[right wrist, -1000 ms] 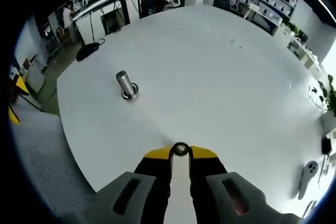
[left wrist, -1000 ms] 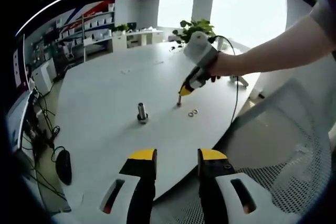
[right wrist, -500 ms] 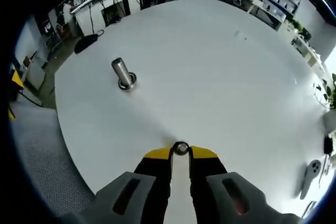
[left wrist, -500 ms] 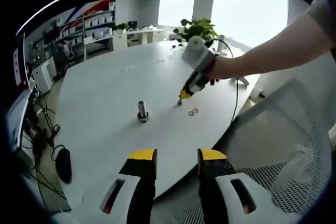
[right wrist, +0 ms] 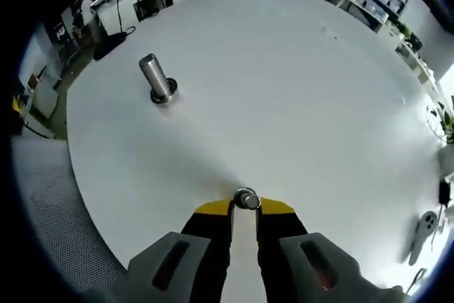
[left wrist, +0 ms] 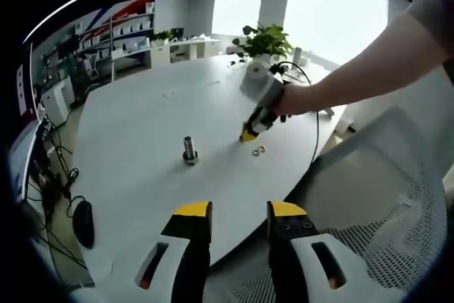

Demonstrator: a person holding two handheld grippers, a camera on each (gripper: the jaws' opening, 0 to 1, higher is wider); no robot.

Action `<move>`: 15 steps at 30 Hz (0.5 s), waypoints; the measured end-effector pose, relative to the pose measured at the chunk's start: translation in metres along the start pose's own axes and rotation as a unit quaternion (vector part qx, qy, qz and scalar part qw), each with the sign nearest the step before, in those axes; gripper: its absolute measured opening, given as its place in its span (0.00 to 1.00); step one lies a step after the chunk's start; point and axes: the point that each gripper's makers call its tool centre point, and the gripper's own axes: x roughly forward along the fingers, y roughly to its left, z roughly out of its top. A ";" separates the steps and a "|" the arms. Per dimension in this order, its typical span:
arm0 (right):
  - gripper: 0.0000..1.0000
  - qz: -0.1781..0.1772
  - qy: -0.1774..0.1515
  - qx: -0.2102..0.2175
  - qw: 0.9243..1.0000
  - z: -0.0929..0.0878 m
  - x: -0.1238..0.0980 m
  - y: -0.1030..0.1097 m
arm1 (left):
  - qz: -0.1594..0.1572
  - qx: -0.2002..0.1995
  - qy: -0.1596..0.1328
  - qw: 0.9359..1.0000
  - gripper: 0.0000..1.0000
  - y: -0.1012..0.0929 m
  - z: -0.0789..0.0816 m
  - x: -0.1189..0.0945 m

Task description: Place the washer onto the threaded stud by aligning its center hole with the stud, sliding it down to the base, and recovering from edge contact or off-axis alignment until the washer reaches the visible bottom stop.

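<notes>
Two spare washers (left wrist: 259,150) beside right tool (left wrist: 248,135), clear table (left wrist: 135,118) toward stud (left wrist: 189,150).

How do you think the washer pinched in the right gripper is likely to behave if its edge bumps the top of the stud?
The washer looks like a small, shiny metal ring, so probably stiff: it should not bend. It is held only at the tips of the right gripper, so a bump could twist or slip it. If dropped on the smooth white table, it may roll or slide away from the stud.
</notes>
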 end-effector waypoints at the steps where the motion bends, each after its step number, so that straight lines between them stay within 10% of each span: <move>1: 0.15 0.001 0.002 0.002 1.000 -0.001 -0.001 0.000 | -0.001 0.001 -0.002 1.000 0.29 0.000 0.001 0.000; 15: 0.24 -0.018 0.020 0.028 0.999 -0.038 -0.024 0.001 | -0.016 0.010 -0.005 1.000 0.29 -0.006 0.003 0.001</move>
